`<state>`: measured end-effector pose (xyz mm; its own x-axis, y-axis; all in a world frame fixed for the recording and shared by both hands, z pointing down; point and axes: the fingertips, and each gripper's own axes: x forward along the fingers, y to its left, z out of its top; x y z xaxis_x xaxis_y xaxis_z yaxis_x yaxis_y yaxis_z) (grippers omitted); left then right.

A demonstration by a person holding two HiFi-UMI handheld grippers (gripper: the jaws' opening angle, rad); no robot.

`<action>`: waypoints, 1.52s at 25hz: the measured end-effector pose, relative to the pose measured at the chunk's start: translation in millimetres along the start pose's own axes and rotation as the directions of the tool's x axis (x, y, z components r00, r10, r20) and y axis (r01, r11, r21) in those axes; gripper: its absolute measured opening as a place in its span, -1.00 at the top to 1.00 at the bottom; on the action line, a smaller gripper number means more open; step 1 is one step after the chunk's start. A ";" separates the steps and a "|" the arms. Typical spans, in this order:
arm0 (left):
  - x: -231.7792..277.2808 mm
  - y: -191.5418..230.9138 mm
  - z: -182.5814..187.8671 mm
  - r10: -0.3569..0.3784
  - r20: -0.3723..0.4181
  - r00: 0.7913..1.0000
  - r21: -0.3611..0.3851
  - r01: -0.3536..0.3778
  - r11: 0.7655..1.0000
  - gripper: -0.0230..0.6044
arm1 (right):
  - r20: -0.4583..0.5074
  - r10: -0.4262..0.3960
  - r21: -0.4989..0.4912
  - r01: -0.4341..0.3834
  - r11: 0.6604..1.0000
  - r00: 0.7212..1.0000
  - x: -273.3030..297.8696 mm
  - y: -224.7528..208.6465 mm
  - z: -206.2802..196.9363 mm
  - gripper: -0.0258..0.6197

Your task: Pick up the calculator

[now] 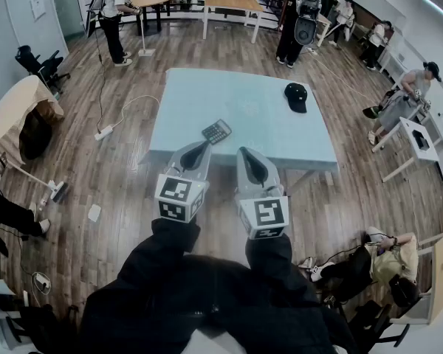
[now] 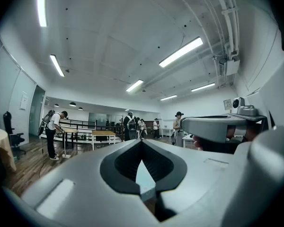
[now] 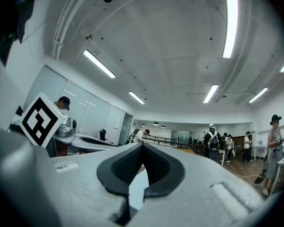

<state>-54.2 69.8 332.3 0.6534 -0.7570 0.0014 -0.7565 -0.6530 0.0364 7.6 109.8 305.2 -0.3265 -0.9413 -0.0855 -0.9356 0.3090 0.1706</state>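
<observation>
Located calculator (image 1: 217,131) lying flat on the pale blue table (image 1: 236,98), close to the table's near edge and left of its middle, set at a slant to that edge. Confirmed it ungripped.

Found left gripper (image 1: 201,147) held level at the table's near edge, tip just short of the calculator and apart from it. Checked the left gripper view: found the jaws clenched, tips meeting, empty, with only a sliver of table top showing through the gap behind the tips.

Found right gripper (image 1: 246,152) held level beside the left one, also at the table's near edge, to the right of the calculator and clear of it. Checked the right gripper view: found these jaws clenched tip to tip as well, holding nothing.

Noted a marker cube (image 1: 181,198) at the rear of the left gripper and another (image 1: 263,216) at the rear of the right, both short of the table, with dark sleeves (image 1: 159,264) behind them.

Recorded a black cap (image 1: 296,96) on the table near its far right corner, well apart from the calculator. Observed wooden floor (image 1: 118,198) all round the table, a power strip (image 1: 103,133) on it off the table's left side, and several people standing beyond the table's far edge.
</observation>
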 end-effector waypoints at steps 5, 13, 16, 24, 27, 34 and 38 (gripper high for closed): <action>-2.8 -2.5 0.7 0.003 0.001 1.000 0.005 -0.003 1.000 0.93 | 0.004 -0.019 0.007 0.019 1.000 1.000 -4.2 -3.1 0.6 0.94; -5.3 -2.8 -2.0 0.003 -0.010 1.000 0.008 -0.003 1.000 0.93 | -0.006 -0.035 0.026 0.035 0.999 0.999 -6.0 -3.6 -4.3 0.94; -5.5 -3.6 -3.1 -0.002 -0.014 1.000 0.008 0.002 1.000 0.93 | -0.008 -0.032 0.044 0.033 0.998 0.999 -5.9 -2.9 -6.3 0.92; -1.0 -15.9 -11.5 -0.017 -0.032 0.999 0.008 0.017 1.000 0.93 | -0.022 -0.026 0.058 0.027 0.998 0.999 -12.9 -7.8 -14.2 0.92; 0.2 -21.5 -13.1 -0.018 -0.036 0.999 0.007 0.018 1.000 0.93 | -0.032 -0.020 0.056 0.022 0.998 0.999 -16.4 -9.8 -17.3 0.92; 2.1 -29.8 -23.0 -0.005 -0.057 0.998 0.000 0.005 1.000 0.93 | -0.061 -0.002 0.073 0.006 0.997 0.998 -22.0 -13.6 -29.1 0.92; 1.4 -42.0 -33.4 0.004 -0.076 0.997 -0.004 -0.004 1.000 0.93 | -0.082 0.016 0.085 -0.009 0.996 0.996 -32.3 -15.1 -40.6 0.92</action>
<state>-20.6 96.9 364.2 0.6504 -0.7556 0.0774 -0.7593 -0.6494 0.0407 37.7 130.0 345.2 -0.3295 -0.9442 -0.0016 -0.9406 0.3281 0.0869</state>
